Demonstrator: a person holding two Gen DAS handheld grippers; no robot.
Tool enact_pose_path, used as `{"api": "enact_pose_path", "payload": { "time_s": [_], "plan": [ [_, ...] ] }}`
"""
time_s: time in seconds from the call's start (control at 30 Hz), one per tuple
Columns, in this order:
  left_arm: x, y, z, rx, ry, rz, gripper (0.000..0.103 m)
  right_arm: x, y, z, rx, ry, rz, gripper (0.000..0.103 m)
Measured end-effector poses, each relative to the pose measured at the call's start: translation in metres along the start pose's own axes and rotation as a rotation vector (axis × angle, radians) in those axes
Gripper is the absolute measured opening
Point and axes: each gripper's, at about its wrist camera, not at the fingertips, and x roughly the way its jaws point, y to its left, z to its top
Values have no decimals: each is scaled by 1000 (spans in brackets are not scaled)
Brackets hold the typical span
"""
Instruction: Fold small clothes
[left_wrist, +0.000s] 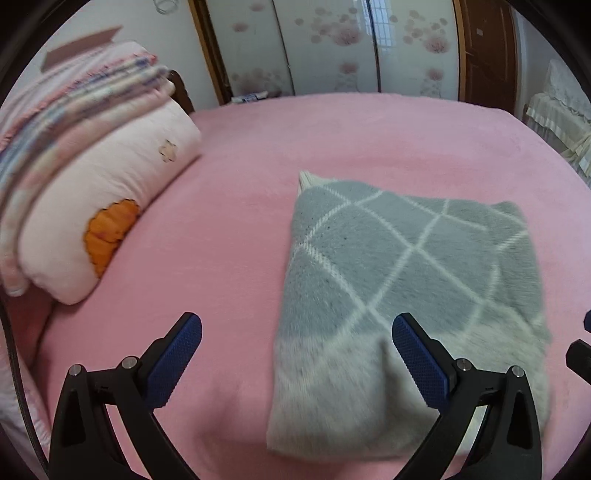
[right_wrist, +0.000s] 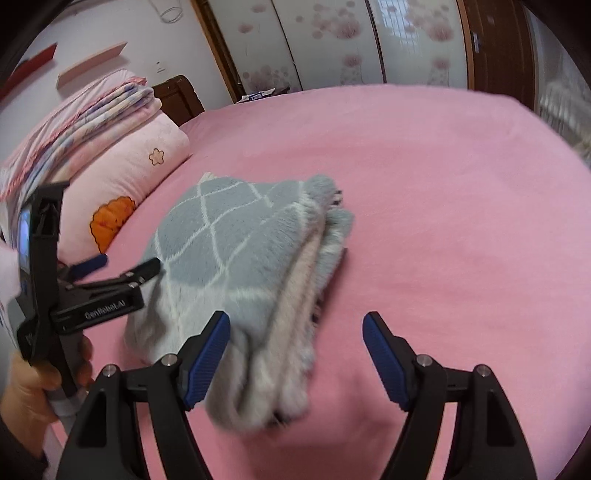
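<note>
A grey fuzzy garment with a white diamond pattern (left_wrist: 406, 295) lies folded in a thick stack on the pink bed (left_wrist: 240, 221). It also shows in the right wrist view (right_wrist: 240, 277), with its layered edge facing right. My left gripper (left_wrist: 295, 354) is open and empty, its jaws spread over the garment's near left edge. It also shows from the side in the right wrist view (right_wrist: 122, 267). My right gripper (right_wrist: 295, 350) is open and empty, just over the garment's near right corner.
A pink pillow with an orange flower (left_wrist: 110, 221) and a stack of folded blankets (left_wrist: 74, 103) lie at the bed's left. A wardrobe with floral doors (left_wrist: 351, 44) stands behind the bed. The pink sheet (right_wrist: 461, 221) stretches out to the right.
</note>
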Motion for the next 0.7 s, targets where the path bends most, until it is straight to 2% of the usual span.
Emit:
{"api": "enact_pose_path", "payload": {
  "time_s": [0.13,0.2,0.3,0.37,0.53,0.7],
  "plan": [
    [-40,-7,-6,-44,23,-39,103,-40,-11,-5,-3,-15,-43,75],
    [-59,-12,-6,-61,51,-61,103,-63,-18,-7,7,-26,-59,75],
    [-92,-23,-13,-71,119,-133,103,-93,-23,-12,12,-43,-70,75],
    [-113,-31,-21,-58,142,-149,103,-115,-26,-17,18,-51,-79,75],
    [-183,-59,-43,24,85,-162,103,-165,-32,-35,32,-65,-81,75],
    [-245,-85,-62,63,36,-213,103,-212,-45,-58,48,-82,-89,75]
  ]
}}
